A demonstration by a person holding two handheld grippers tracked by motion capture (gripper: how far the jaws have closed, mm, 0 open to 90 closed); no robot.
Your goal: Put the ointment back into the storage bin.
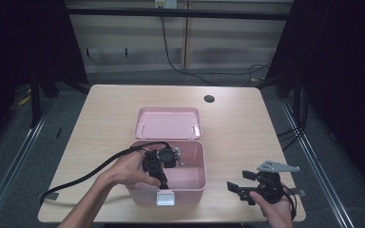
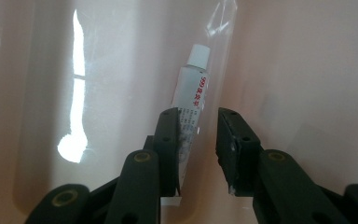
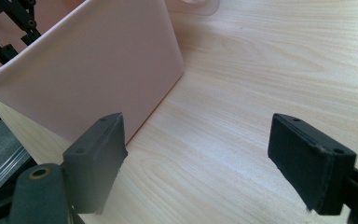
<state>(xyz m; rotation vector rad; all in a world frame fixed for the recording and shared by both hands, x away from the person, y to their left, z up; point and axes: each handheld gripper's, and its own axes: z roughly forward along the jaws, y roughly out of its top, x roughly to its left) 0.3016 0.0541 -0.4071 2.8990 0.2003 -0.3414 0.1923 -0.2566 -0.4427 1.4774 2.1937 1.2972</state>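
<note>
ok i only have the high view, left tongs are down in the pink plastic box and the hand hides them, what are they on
observer: the left tongs are closed on a small white tube with red print, sealed in a clear plastic bag.
operator: which end have they got
observer: the bottom end; the white cap sticks out past the tips.
operator: and the right tongs, anything in them
observer: nothing; the right tongs stand open over the light wooden table, just beside the outer wall of the pink plastic box.
</note>
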